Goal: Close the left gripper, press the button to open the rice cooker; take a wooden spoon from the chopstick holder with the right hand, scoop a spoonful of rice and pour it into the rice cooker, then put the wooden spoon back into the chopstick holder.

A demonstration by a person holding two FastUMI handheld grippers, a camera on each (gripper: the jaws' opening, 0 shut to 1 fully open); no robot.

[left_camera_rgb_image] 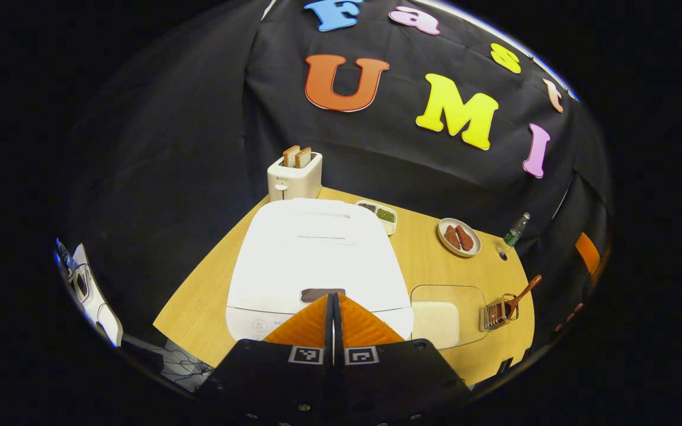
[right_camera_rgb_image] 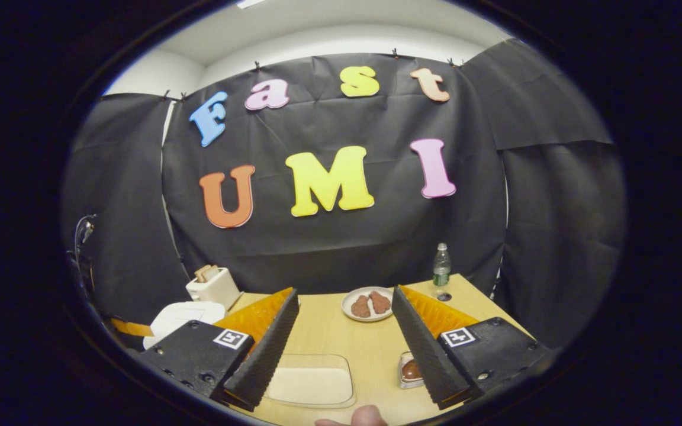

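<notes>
The left tool (left_camera_rgb_image: 333, 307), fingers pressed together, points at the dark button (left_camera_rgb_image: 322, 294) on the closed, smooth white rice cooker (left_camera_rgb_image: 317, 254). To its right on the wooden surface (left_camera_rgb_image: 436, 260) sit a clear rice tray (left_camera_rgb_image: 444, 316) and a wire chopstick holder (left_camera_rgb_image: 499, 312) with the wooden spoon (left_camera_rgb_image: 523, 294). Behind stand a toaster (left_camera_rgb_image: 294, 176) and a plate (left_camera_rgb_image: 459, 237). The right tool (right_camera_rgb_image: 344, 340) hangs spread apart above the tray.

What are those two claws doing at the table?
A person is getting ready to cook rice. The left claw, shut, hovers by the dark button on the closed white rice cooker. The right claw waits open above the clear tray of rice. The brown wooden spoon sits untouched in its wire holder.
</notes>
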